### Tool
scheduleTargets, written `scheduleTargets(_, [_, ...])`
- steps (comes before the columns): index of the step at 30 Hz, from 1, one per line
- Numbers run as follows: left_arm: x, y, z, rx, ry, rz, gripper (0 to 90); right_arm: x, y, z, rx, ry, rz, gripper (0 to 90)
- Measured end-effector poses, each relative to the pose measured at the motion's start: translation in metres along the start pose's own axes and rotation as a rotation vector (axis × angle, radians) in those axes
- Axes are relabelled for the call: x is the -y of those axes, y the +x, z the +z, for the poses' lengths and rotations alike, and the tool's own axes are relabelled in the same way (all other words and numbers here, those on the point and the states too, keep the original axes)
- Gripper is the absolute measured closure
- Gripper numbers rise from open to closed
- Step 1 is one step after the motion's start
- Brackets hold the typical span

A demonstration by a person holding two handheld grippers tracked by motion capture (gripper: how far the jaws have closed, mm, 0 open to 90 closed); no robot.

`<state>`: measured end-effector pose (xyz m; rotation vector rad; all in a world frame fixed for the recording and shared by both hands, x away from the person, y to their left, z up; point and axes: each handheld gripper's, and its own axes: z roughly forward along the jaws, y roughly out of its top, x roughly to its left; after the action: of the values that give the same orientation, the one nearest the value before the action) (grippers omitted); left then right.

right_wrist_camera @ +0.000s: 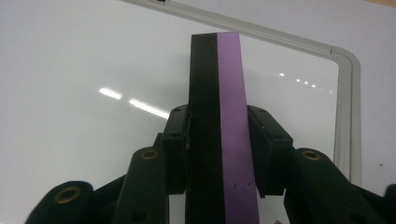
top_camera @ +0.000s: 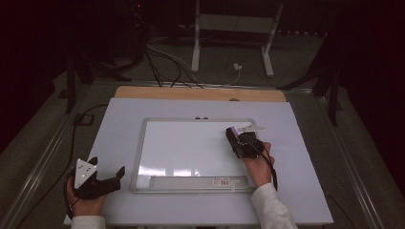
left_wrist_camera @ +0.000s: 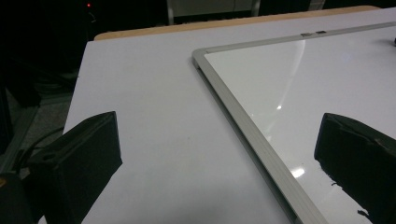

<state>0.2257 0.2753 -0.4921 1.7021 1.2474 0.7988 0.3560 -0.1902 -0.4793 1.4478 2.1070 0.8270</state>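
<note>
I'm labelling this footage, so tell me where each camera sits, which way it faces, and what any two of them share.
High view: above the person's side, looking forward and down on the table; both hands, the left gripper and the right gripper show.
Left gripper view: rides the left gripper, looking along its open jaws at the whiteboard corner.
Right gripper view: rides the right gripper, looking along its jaws shut on a purple-and-black eraser.
All three share the whiteboard's metal frame.

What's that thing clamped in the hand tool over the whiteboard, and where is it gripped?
The right gripper is shut on a whiteboard eraser, pads on its black felt face and purple face. The left gripper holds nothing.
</note>
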Motion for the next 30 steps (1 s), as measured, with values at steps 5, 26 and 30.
scheduleTargets(5, [0.0,0.0,0.0,-0.001,-0.001,-0.002,1.5,0.001,0.002,-0.006,0.017,-0.016,0.005,63.3])
scheduleTargets(26, [-0.001,-0.001,0.0,0.0,-0.002,0.003,1.5,0.025,-0.007,-0.053,0.029,-0.06,0.06,63.2])
scheduleTargets(30, [0.0,0.0,0.0,-0.002,-0.005,-0.002,1.5,0.03,-0.009,-0.061,0.044,-0.062,0.065,63.0])
